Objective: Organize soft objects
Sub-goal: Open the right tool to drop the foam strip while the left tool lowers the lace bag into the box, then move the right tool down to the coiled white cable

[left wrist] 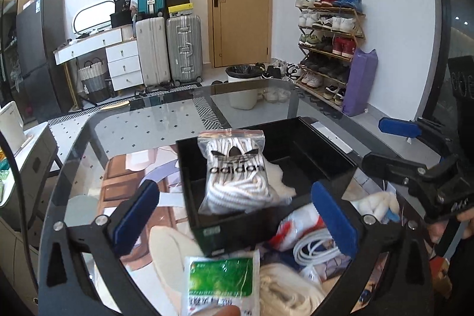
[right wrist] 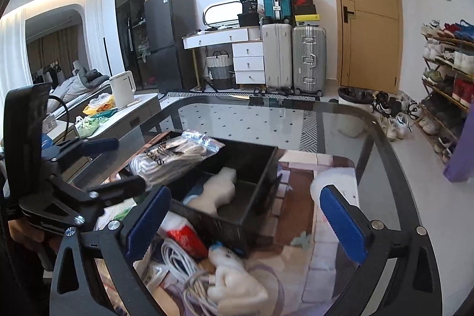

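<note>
While both sets of jaws stand wide apart and hold nothing, the sorting looks only partly done. Between and just beyond the left gripper (left wrist: 234,215) sits the black divided bin (left wrist: 296,138) on the glass table (left wrist: 148,126). A zip bag of Adidas laces (left wrist: 234,171) leans upright in the bin's near compartment, straight ahead of the jaws and clear of both blue pads. A cream fluffy piece (left wrist: 281,182) lies in the compartment just behind it.

From the right gripper (right wrist: 243,224), the same bin lies ahead and to the left of the jaws, with the lace bag resting across its far corner and the fluffy piece in the near compartment.

Much is left, by my reading. Below the left jaws lie a green-and-white sachet (left wrist: 222,280), a red-and-white packet (left wrist: 299,224) and a coiled white cable (left wrist: 314,250), all outside the bin. Under the right jaws a small white plush toy (right wrist: 234,280) sits on the loose cable, also outside. Whether the cable counts as a soft object is unclear. The bin has room in its far compartments, so the plush and packets seem the next candidates.
</note>
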A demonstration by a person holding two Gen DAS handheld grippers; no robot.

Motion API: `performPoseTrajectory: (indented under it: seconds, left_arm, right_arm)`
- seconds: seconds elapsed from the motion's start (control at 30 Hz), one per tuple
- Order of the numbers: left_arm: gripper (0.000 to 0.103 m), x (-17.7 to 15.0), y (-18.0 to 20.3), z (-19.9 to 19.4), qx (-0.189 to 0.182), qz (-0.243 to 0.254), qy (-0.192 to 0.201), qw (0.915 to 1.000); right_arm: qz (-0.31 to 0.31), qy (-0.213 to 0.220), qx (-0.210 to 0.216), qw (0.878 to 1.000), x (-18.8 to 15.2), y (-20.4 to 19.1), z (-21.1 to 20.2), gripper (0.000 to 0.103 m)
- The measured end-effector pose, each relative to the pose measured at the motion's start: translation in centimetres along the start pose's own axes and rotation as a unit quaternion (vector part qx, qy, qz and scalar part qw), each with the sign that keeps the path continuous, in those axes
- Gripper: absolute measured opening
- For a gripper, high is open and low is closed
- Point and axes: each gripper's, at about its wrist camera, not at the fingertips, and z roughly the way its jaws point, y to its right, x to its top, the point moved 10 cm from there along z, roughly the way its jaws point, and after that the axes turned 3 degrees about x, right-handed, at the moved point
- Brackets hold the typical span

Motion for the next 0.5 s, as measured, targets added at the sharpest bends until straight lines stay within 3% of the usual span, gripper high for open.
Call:
performPoseTrajectory:
  seconds: [0.5]
  left_arm:
    - [0.103, -2.5, -0.6, -2.1, 0.002, -0.020, -0.009, 0.9998]
  right_arm:
    - [0.015, -0.035, -0.008, 0.999, -3.4, 0.6, -2.1, 0.102]
